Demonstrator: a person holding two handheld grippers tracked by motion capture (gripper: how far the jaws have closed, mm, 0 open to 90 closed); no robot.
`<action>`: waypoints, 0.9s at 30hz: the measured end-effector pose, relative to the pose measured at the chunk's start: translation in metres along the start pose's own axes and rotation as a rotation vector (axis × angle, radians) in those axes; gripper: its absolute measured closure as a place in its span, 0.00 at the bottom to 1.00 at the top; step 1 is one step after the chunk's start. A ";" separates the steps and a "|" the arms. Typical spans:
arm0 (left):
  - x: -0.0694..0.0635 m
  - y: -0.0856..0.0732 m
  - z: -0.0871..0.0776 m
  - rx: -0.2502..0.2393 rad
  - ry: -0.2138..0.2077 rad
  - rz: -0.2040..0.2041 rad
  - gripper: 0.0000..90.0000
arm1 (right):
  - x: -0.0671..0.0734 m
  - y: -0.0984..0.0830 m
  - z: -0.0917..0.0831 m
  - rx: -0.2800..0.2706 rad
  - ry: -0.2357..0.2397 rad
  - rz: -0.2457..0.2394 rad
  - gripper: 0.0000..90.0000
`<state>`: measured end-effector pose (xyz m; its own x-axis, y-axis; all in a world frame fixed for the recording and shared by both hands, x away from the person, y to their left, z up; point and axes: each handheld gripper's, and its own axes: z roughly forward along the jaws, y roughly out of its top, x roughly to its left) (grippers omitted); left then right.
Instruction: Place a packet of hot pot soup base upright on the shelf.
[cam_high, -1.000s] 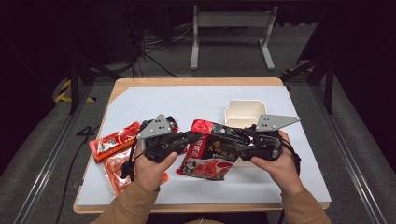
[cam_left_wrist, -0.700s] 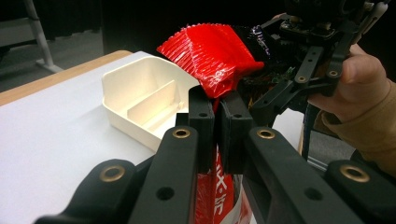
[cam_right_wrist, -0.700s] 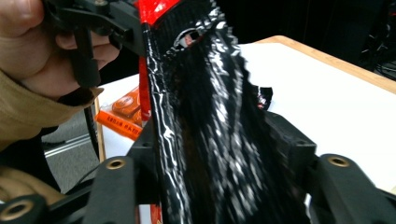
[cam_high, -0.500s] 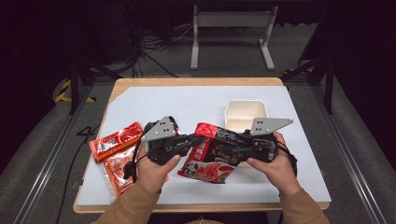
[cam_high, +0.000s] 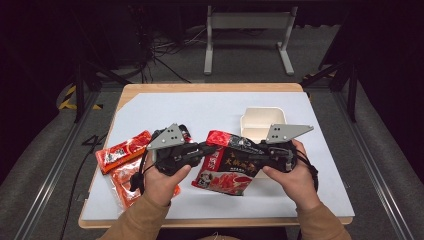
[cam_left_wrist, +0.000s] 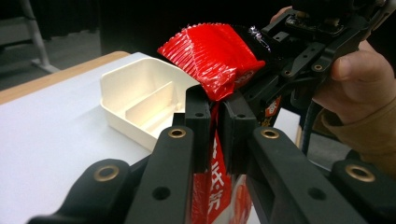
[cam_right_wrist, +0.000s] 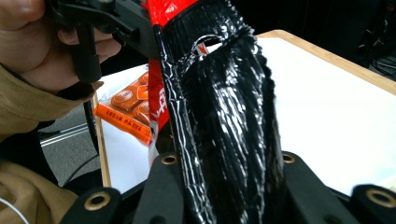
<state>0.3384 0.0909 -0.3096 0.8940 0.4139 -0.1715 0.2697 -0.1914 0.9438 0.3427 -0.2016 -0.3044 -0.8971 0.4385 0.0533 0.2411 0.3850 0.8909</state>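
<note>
Crinkly red-and-black foil packet (cam_high: 227, 167) pinched between left gripper (cam_high: 206, 148) and just-closing right gripper (cam_high: 248, 150)

Both forearms, in tan sleeves, come in from the near edge of the table and angle inward, so the two grippers point at each other, jaws roughly level, their grey plates uppermost. The left gripper (cam_high: 210, 149), wrapped by the left hand (cam_high: 162, 177), has its jaws pressed together on the red top edge of the packet (cam_high: 227, 167), as the left gripper view shows. The right gripper (cam_high: 245, 148), held in the right hand (cam_high: 292, 175), has just been closing its jaws, which clamp the packet's black side
</note>
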 end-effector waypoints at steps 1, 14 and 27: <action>0.002 -0.001 0.000 -0.002 -0.009 -0.013 0.92 | 0.000 0.002 -0.001 0.001 -0.002 0.007 0.85; 0.008 -0.001 -0.005 -0.012 -0.014 -0.052 0.69 | 0.001 0.022 -0.007 0.018 -0.013 0.039 0.87; 0.015 -0.004 -0.006 -0.009 -0.026 -0.051 0.52 | -0.011 0.056 -0.036 -0.026 -0.039 0.015 0.87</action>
<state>0.3491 0.1031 -0.3144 0.8883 0.3993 -0.2268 0.3119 -0.1622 0.9362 0.3523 -0.2143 -0.2389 -0.8784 0.4754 0.0493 0.2441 0.3576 0.9014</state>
